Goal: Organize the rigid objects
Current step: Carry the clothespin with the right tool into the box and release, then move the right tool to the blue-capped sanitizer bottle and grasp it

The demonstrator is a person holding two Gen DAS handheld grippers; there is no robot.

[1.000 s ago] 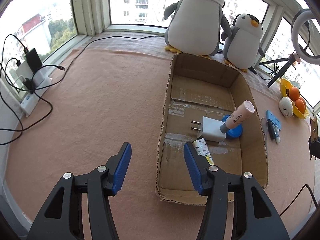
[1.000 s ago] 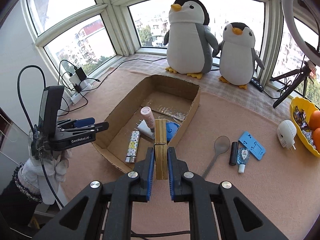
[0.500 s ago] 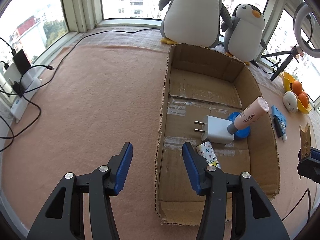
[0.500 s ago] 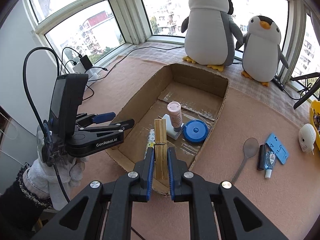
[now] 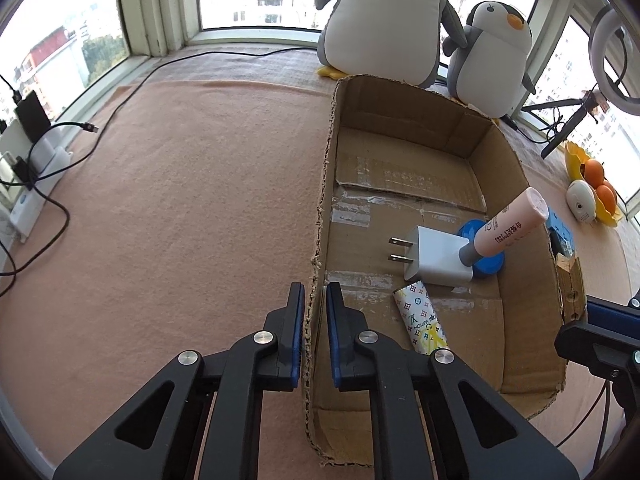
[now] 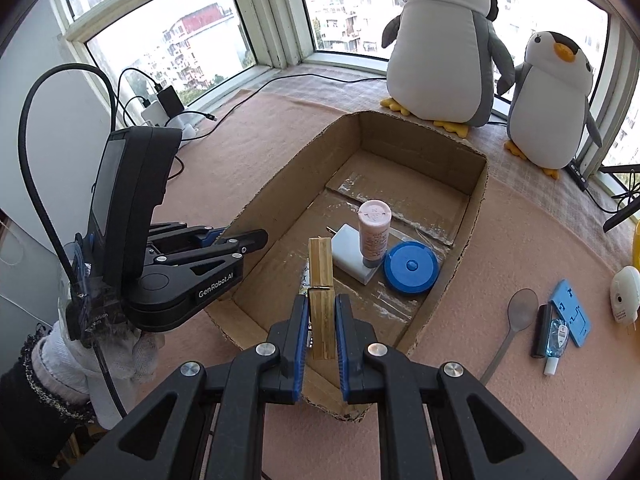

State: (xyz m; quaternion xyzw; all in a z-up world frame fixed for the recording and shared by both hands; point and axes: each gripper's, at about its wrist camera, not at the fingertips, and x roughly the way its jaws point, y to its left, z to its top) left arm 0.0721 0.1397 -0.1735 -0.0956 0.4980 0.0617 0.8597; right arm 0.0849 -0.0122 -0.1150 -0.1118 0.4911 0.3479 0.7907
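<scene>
An open cardboard box [image 5: 420, 120] [image 6: 420, 136] lies on the pink cloth. It holds a white charger [image 5: 436, 256], a pink tube [image 5: 512, 224], a blue round case [image 6: 410, 266] and a patterned lighter [image 5: 420, 320]. My left gripper [image 5: 314, 292] [image 6: 240, 240] straddles the box's left wall near its front corner, its jaws closing onto the cardboard edge between the pads. My right gripper [image 6: 321, 304] is shut on a wooden clothespin [image 6: 320, 276] that stands upright over the box's near end. The clothespin [image 5: 570, 280] also shows beyond the box's right wall.
Two plush penguins [image 6: 444, 40] stand behind the box. To its right lie a spoon [image 6: 516, 320], a black stick, a small bottle, a blue card [image 6: 572, 312] and a white plug [image 6: 624, 296]. A yellow bowl of oranges [image 5: 596, 184] sits far right. Chargers and cables [image 5: 36, 152] lie left.
The left gripper's jaws went from wide apart to closed around the box's left wall. The right gripper with the clothespin moved over the box's near end.
</scene>
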